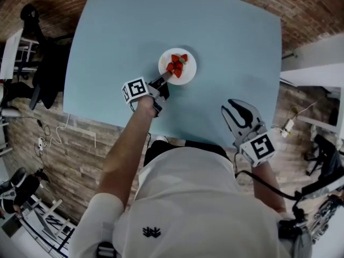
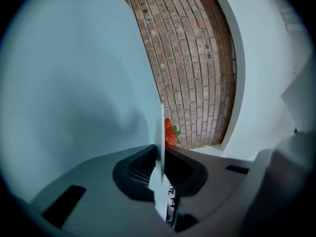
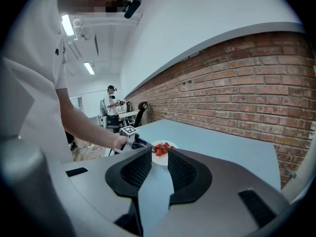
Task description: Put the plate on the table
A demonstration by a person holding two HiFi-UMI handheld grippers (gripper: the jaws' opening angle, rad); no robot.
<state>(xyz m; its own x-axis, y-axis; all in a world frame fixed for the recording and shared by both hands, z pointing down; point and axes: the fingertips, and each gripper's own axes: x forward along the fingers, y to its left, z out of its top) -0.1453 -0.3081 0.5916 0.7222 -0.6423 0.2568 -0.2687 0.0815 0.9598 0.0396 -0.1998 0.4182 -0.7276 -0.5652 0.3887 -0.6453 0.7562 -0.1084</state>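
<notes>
Plate (image 1: 188, 75), white, carrying strawberries (image 1: 177, 64), over middle of pale blue desk (image 1: 118, 47); cannot tell if it rests on the surface. Left hand-held gripper (image 1: 164, 79) clamped on plate's near-left rim, rim edge-on between its jaws. Right hand-held gripper (image 1: 237, 107) near desk's near right edge, jaws apart, holding nothing.

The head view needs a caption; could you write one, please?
Left gripper grips the plate of strawberries by its rim at the table; right gripper hangs open.
</notes>
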